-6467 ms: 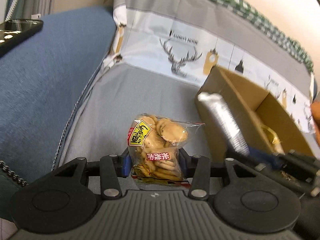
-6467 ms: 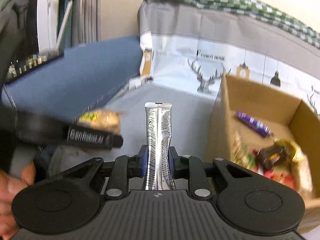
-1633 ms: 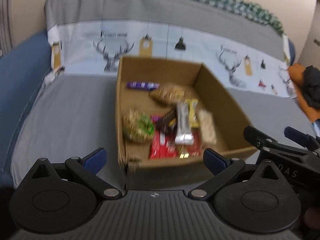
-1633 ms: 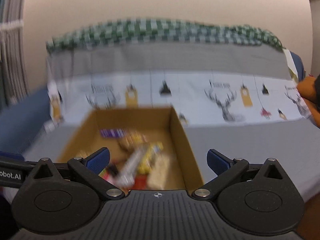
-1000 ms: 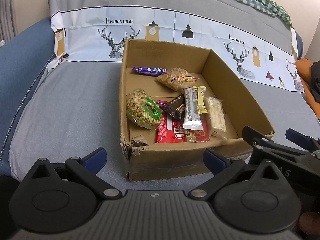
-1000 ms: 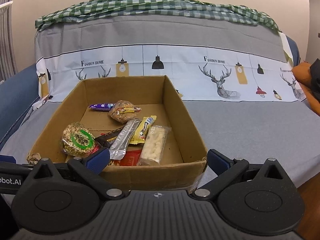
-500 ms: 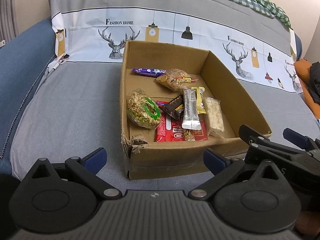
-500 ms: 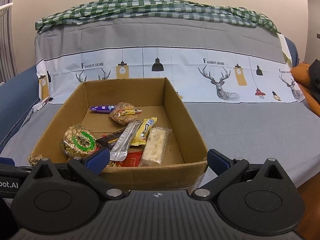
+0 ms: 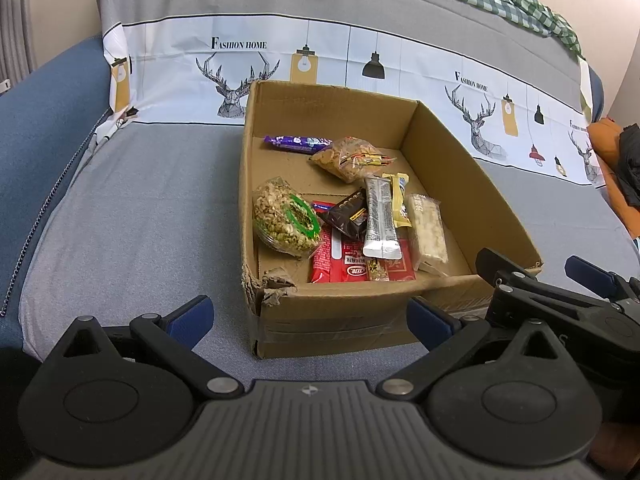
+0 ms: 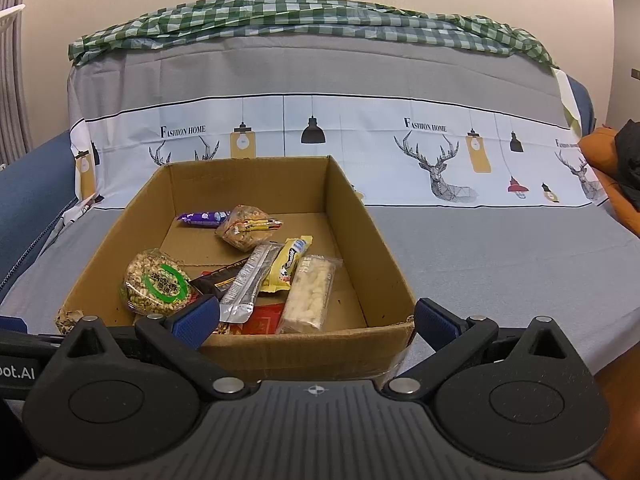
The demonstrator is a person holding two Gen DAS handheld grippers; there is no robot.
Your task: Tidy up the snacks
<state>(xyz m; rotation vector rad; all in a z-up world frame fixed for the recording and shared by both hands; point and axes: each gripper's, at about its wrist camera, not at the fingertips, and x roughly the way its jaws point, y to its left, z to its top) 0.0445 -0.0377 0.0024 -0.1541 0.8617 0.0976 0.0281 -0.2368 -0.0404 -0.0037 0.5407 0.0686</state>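
Note:
An open cardboard box (image 9: 472,184) sits on a grey sofa seat and also shows in the right wrist view (image 10: 372,240). It holds several snacks: a silver stick pack (image 9: 380,216), a biscuit bag (image 9: 352,158), a round nut pack with a green label (image 9: 286,216), a purple bar (image 9: 298,143) and a white rice bar (image 9: 428,228). My left gripper (image 9: 310,316) is open and empty in front of the box. My right gripper (image 10: 316,320) is open and empty, also in front of the box; it shows at the right of the left wrist view (image 9: 544,276).
The sofa has a grey seat cover (image 9: 140,208) and a printed deer backrest cover (image 10: 440,148). A blue armrest (image 9: 36,120) is on the left. An orange cushion with dark cloth (image 10: 616,168) lies at the right. The box's front left corner (image 9: 268,284) is torn.
Both grippers, earlier shut on the biscuit bag and the silver stick pack, are open and empty; both snacks lie in the box. In the last second, only a slight camera shift.

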